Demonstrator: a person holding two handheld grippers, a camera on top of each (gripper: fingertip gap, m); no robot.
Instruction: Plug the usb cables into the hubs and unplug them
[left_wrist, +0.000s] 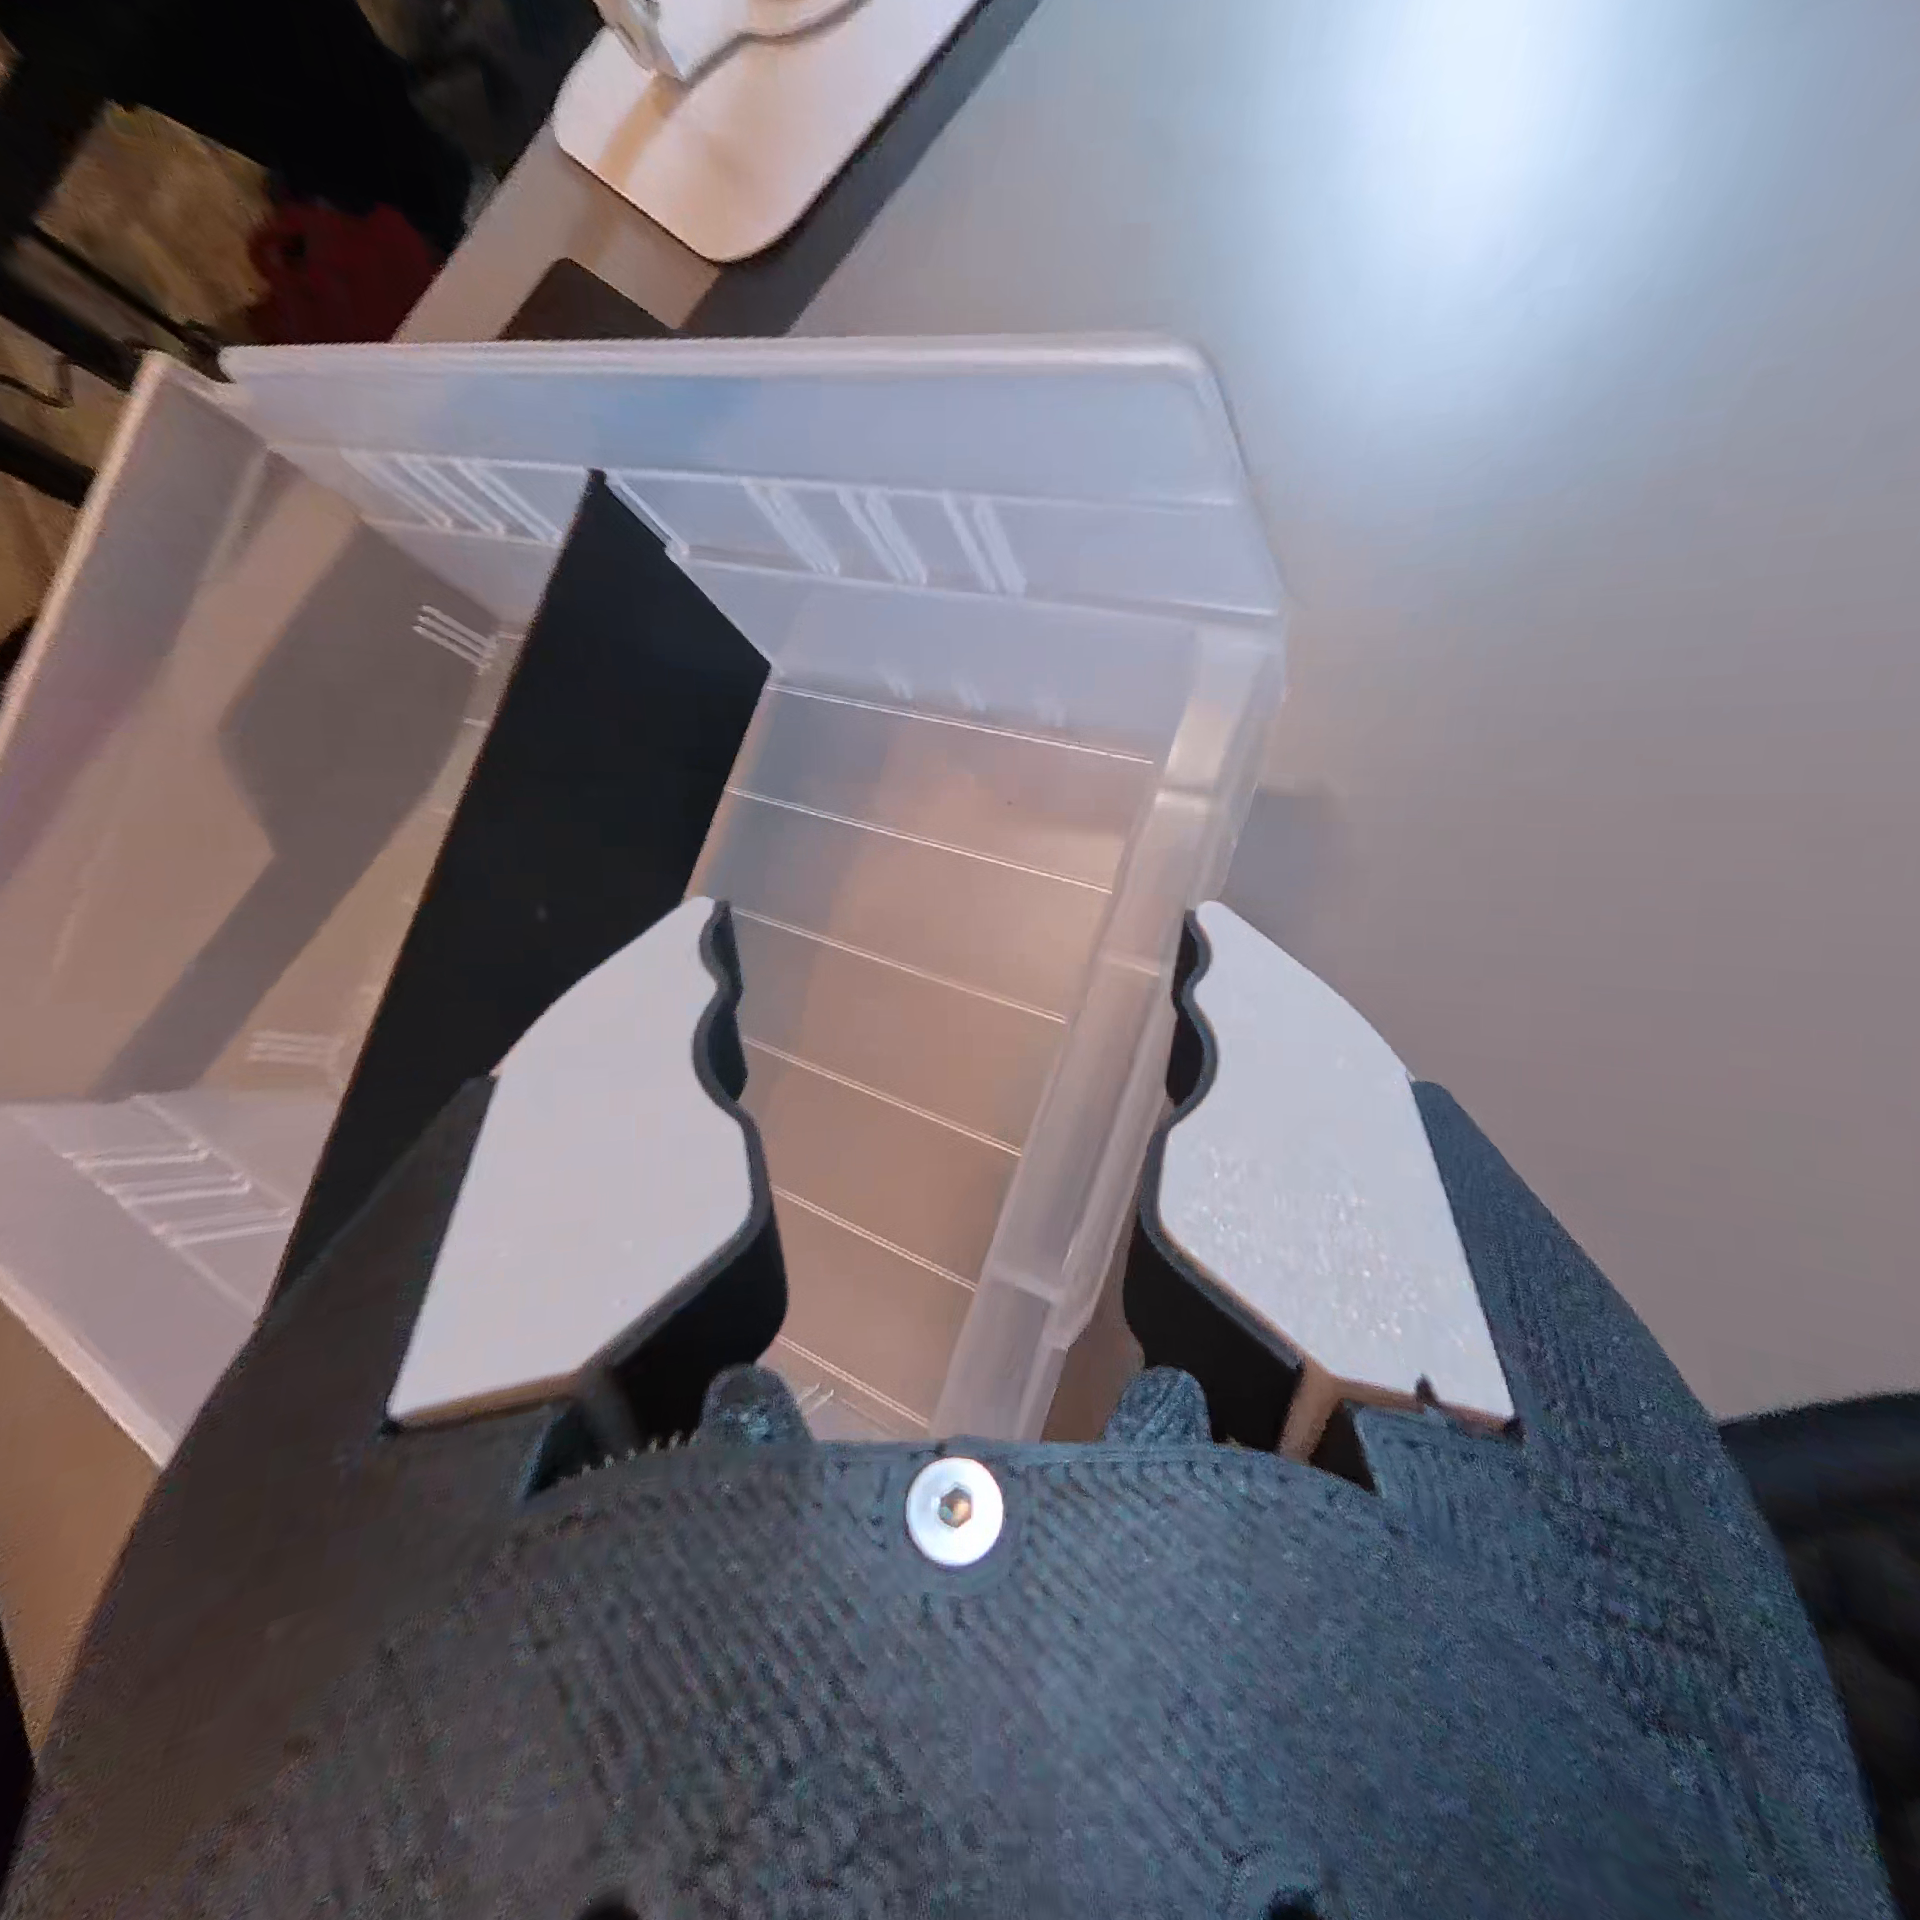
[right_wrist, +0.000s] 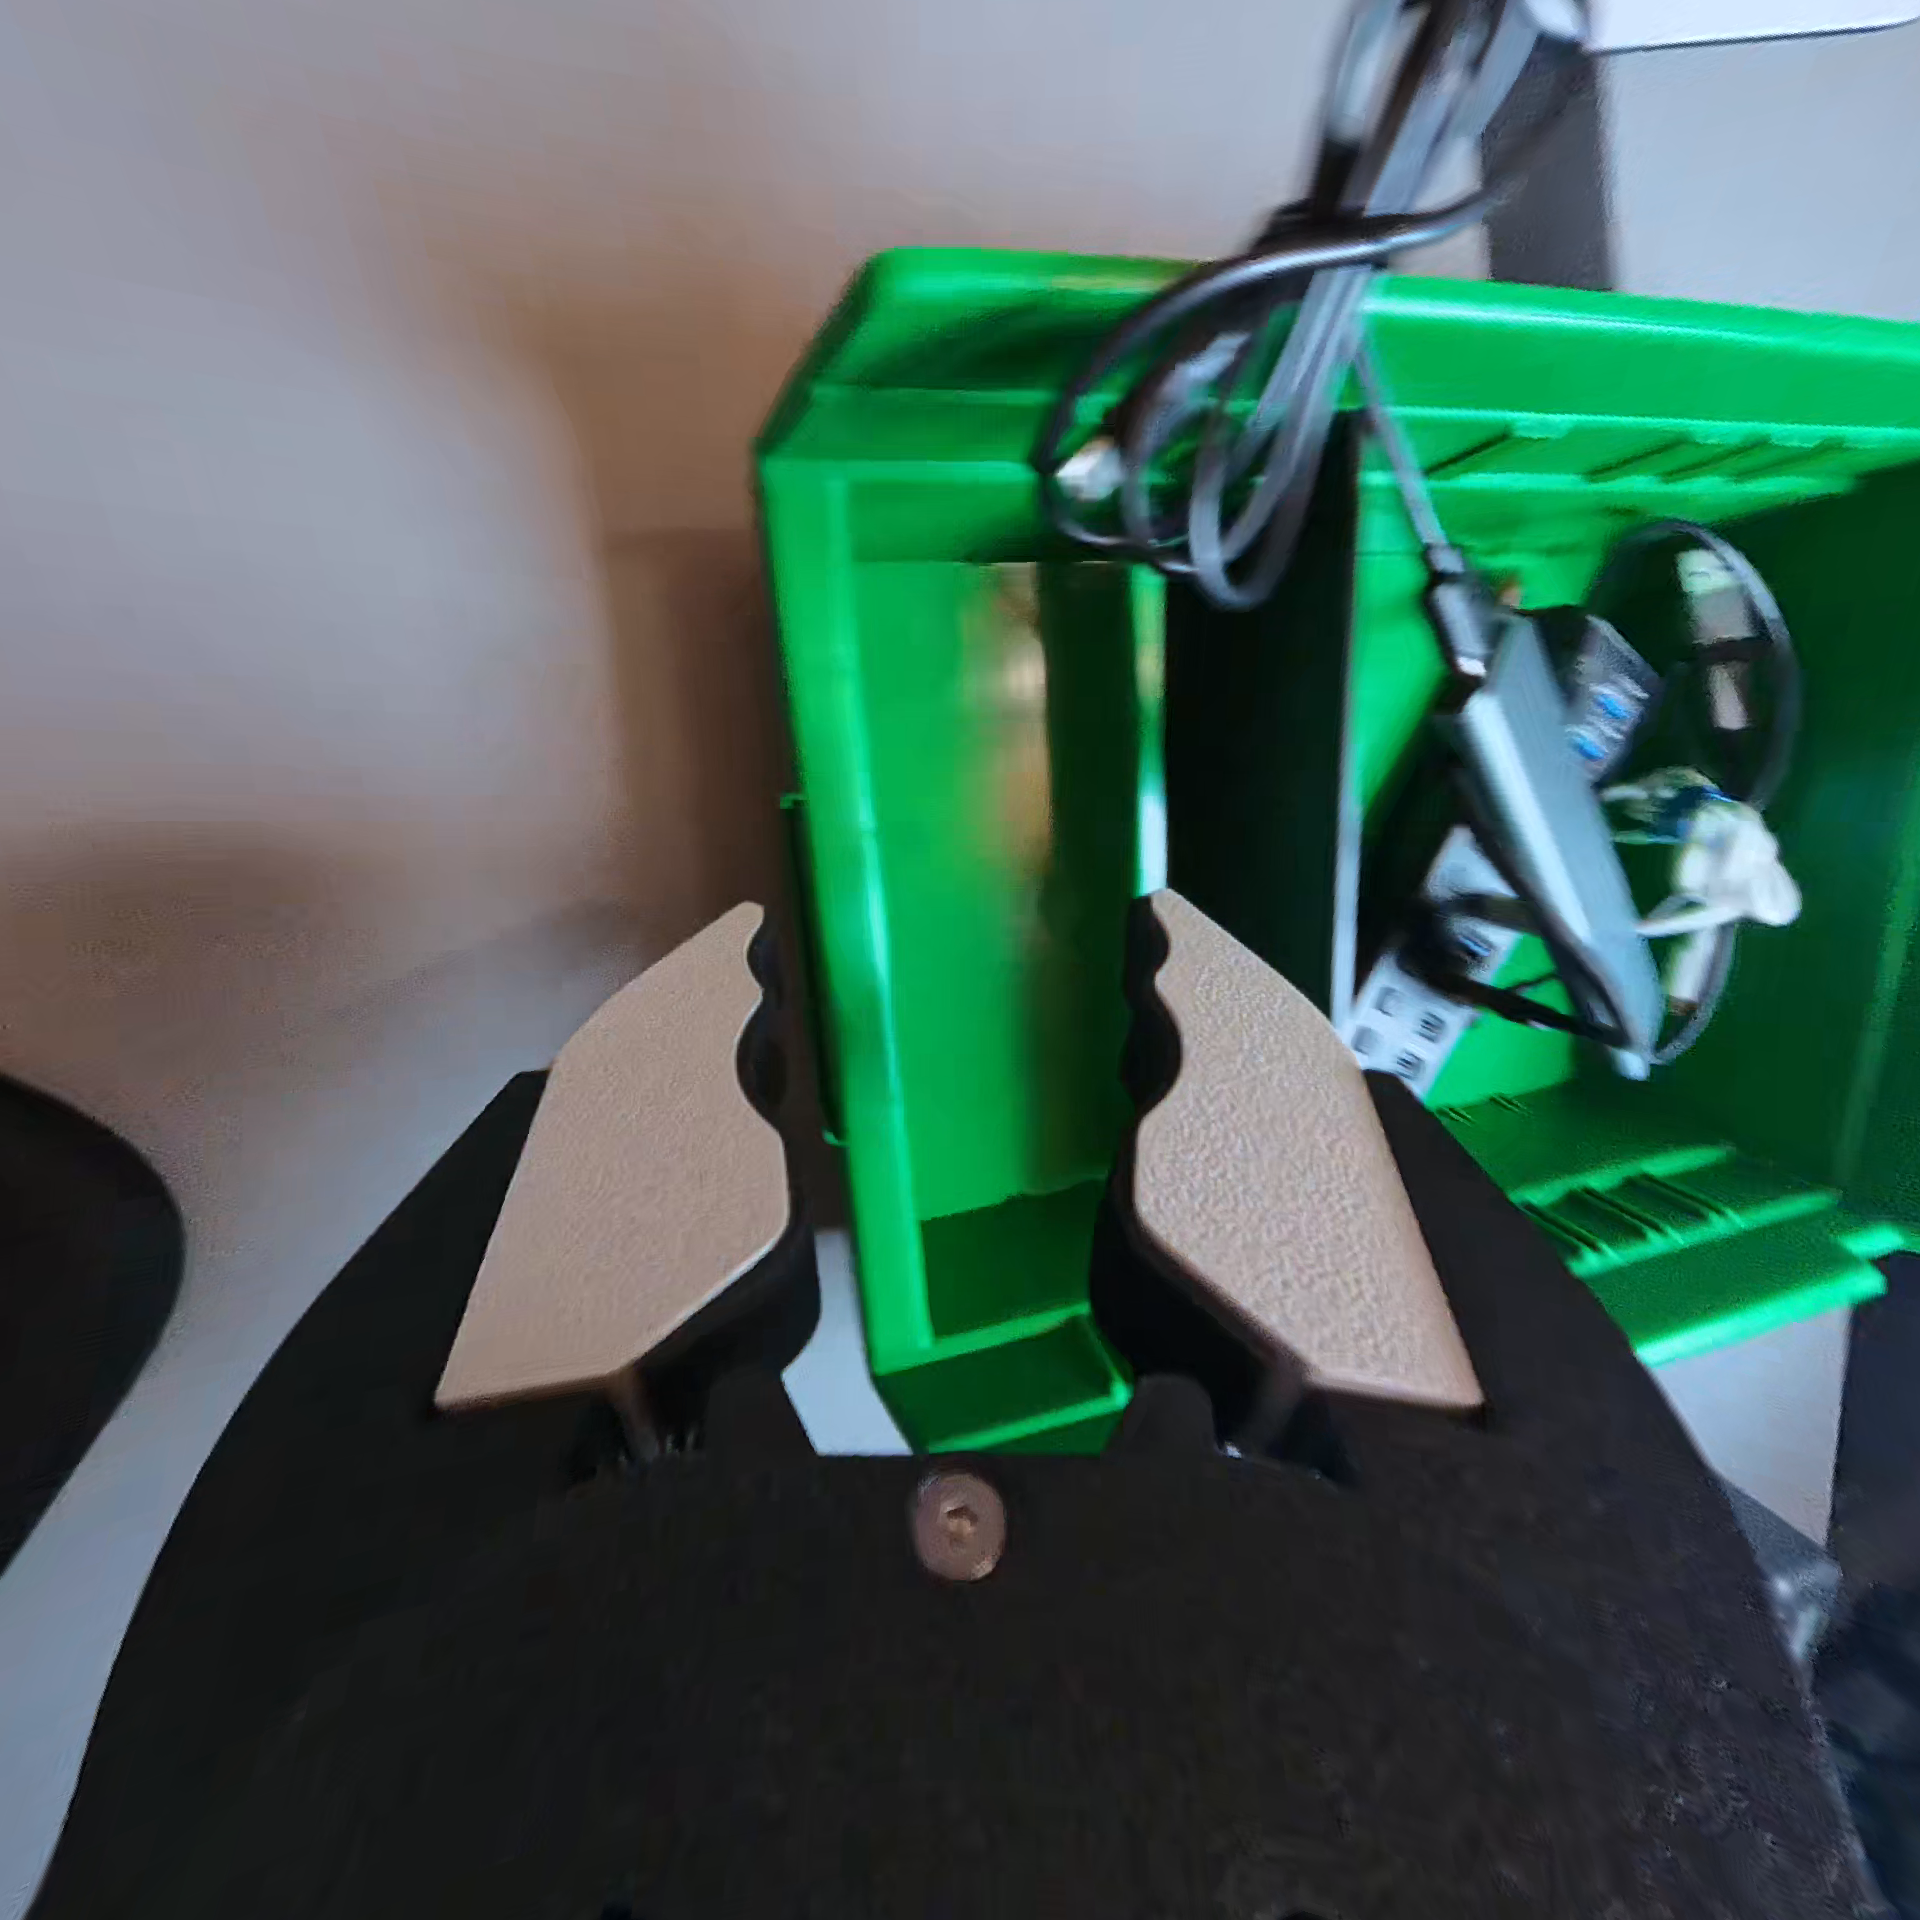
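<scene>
Both spread — left fingers (left_wrist: 1236, 997) straddle clear bin (left_wrist: 1195, 831) wall, right fingers (right_wrist: 1184, 997) green bin (right_wrist: 883, 935) wall.

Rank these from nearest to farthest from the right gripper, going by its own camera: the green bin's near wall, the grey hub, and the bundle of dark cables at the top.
1. Green bin: its near wall sits between the fingers of the right gripper.
2. Grey hub: inside the bin, off to the right.
3. Dark cables: draped over the bin's far rim, up top.

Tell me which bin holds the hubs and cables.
The green plastic bin in the right wrist view; the translucent clear plastic bin shows only a black divider.
</scene>
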